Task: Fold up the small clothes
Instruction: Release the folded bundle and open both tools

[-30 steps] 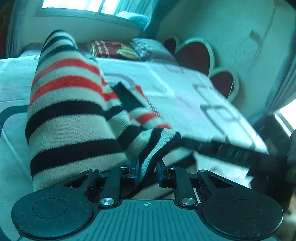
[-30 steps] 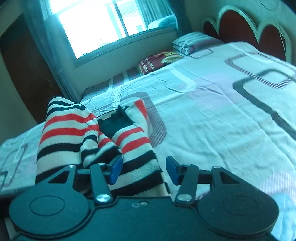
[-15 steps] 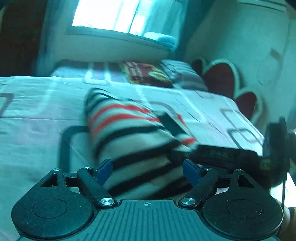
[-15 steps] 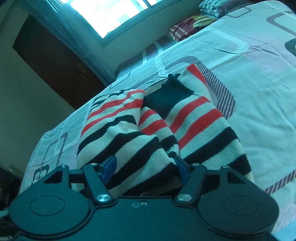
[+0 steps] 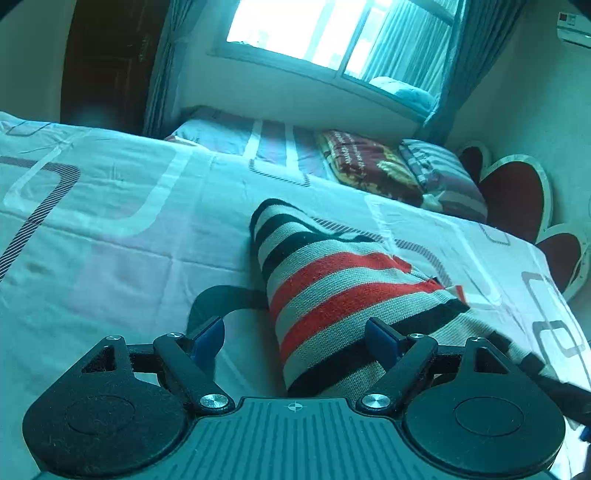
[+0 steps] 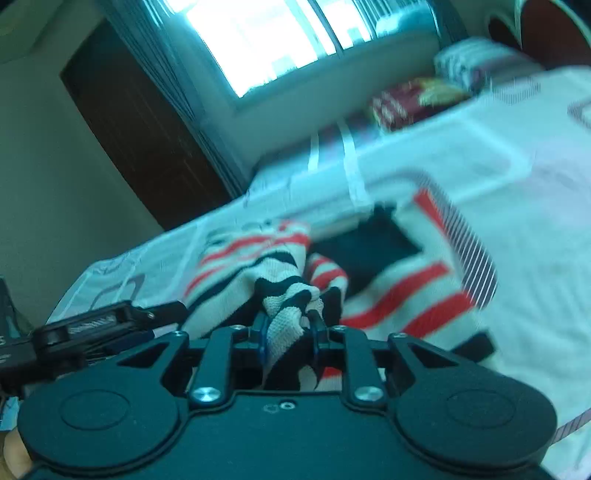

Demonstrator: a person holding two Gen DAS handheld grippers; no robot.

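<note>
A striped knitted garment (image 5: 343,295), banded in black, cream and red, lies on a bed (image 5: 110,240) covered by a pale sheet with rounded-square patterns.

In the left wrist view, the garment's long axis runs from close beside the jaws diagonally away toward the upper left, ending in a rounded, black-banded end that points toward the far side of the bed. The left gripper (image 5: 295,339) has its jaws spread wide and grips nothing: the garment's near end lies between the two blue pads, close against the right pad (image 5: 380,338), while the left pad stands over bare sheet. This view also shows a window (image 5: 314,33), a dark red pillow (image 5: 369,166) and a striped pillow (image 5: 439,177) far beyond the jaws, with a scalloped headboard (image 5: 517,195) to the right. Part of the other tool shows as a dark bar at the right edge.

The right wrist view, somewhat blurred, shows what the first does not: the right gripper (image 6: 288,328) is closing its jaws on a bunched fold of the garment (image 6: 388,291), the pads pressing cloth from both sides. Beyond the jaws the rest spreads flat, with a black patch in its middle. The left tool juts in at the left, and a dark door (image 6: 140,129) stands behind.
</note>
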